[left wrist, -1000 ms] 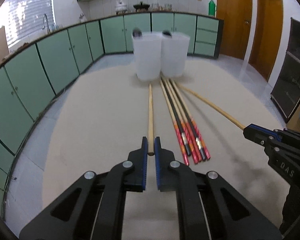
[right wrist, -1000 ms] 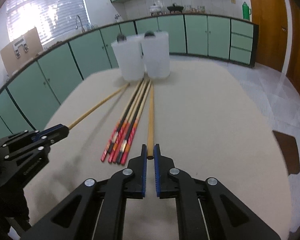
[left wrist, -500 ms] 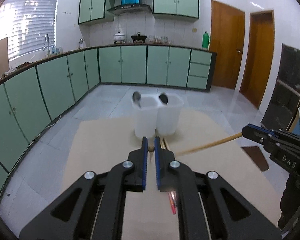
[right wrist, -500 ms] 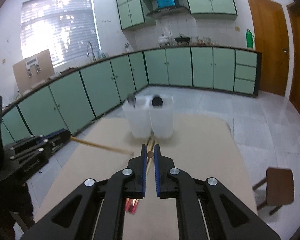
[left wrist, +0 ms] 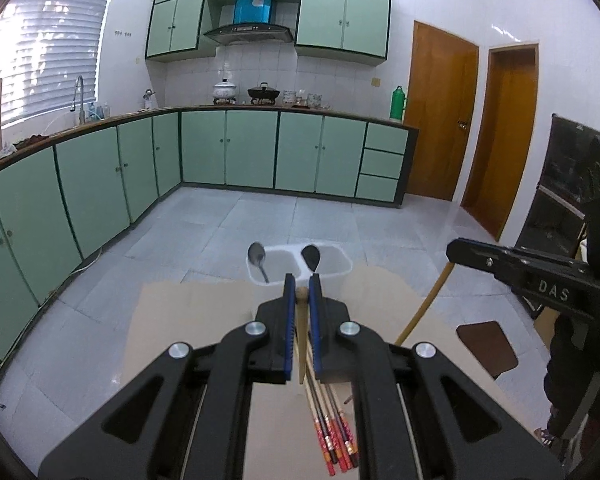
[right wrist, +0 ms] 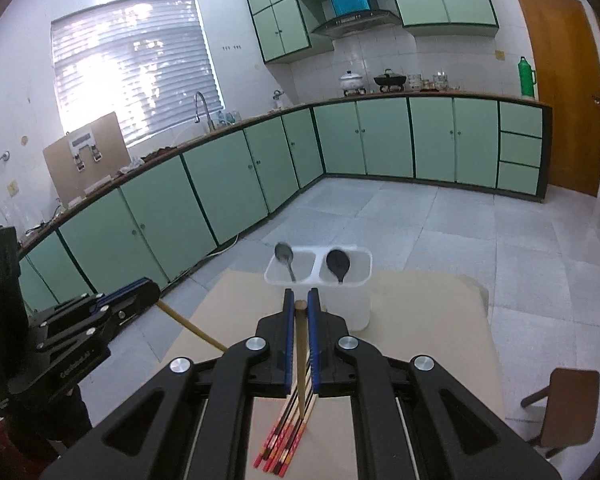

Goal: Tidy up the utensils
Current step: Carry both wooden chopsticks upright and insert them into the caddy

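Left gripper (left wrist: 301, 291): you're clamping one wooden chopstick (left wrist: 301, 336).
Right gripper (right wrist: 298, 305): you're pinching another chopstick (right wrist: 300, 356).
Table (right wrist: 428, 344): tan, carrying red-tipped chopsticks (right wrist: 284, 442).
Room: green cabinets (right wrist: 384, 140) lining the walls.

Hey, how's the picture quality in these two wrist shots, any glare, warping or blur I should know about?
Left wrist view: fisheye bends the cabinets; the window is bright but the left gripper and its plain chopstick look sharp. Right wrist view: the blinds are blown out with glare, the counter line curves, and the utensil holder stays clear.
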The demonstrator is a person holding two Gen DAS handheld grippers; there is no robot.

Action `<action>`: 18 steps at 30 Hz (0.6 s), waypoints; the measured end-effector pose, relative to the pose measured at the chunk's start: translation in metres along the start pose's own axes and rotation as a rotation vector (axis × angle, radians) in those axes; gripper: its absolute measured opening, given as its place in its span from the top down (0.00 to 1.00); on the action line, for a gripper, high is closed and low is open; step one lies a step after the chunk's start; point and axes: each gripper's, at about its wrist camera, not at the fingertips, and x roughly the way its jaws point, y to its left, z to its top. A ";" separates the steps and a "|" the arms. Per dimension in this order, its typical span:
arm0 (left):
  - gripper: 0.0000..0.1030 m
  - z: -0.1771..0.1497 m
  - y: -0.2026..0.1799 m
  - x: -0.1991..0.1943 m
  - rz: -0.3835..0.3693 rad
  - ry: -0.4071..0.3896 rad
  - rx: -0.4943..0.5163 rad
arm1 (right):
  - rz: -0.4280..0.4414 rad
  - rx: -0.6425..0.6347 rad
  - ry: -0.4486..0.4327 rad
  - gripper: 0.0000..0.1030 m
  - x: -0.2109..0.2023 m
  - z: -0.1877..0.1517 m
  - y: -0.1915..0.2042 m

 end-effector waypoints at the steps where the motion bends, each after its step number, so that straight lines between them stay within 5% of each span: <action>1: 0.94 0.003 0.001 -0.001 -0.003 -0.006 0.000 | 0.000 -0.003 -0.016 0.94 -0.002 0.008 -0.001; 12: 0.94 0.083 -0.009 -0.011 0.002 -0.208 0.026 | -0.051 -0.034 -0.205 0.94 -0.005 0.100 -0.011; 18: 0.94 0.099 -0.012 0.034 0.036 -0.201 0.045 | -0.123 -0.041 -0.221 0.94 0.041 0.115 -0.021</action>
